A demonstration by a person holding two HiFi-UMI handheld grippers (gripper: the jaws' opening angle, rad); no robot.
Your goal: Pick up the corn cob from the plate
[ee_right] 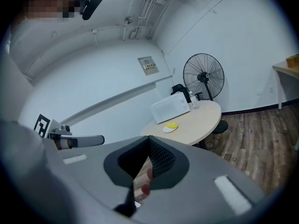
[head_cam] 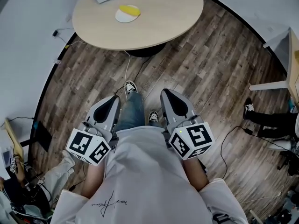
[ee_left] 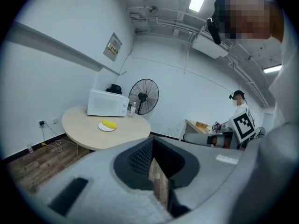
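Note:
A yellow corn cob (head_cam: 130, 10) lies on a small white plate (head_cam: 122, 17) on the round beige table (head_cam: 163, 17), far ahead of both grippers. My left gripper (head_cam: 113, 100) and right gripper (head_cam: 169, 94) are held close to the body over the wooden floor, pointing toward the table, jaws together and nothing between them. From the left gripper (ee_left: 152, 141) view the corn cob (ee_left: 110, 124) and its plate (ee_left: 105, 128) show small in the distance. Past the right gripper (ee_right: 148, 139), the corn cob (ee_right: 172, 125) and plate (ee_right: 168, 129) sit near the table's front.
A white microwave (ee_left: 107, 103) stands at the table's back, with a standing fan (ee_left: 144, 96) behind it. Cables (head_cam: 127, 66) run across the floor under the table. Another person (head_cam: 271, 120) sits at the right by a desk (head_cam: 292, 64). My own feet (head_cam: 131, 87) are below.

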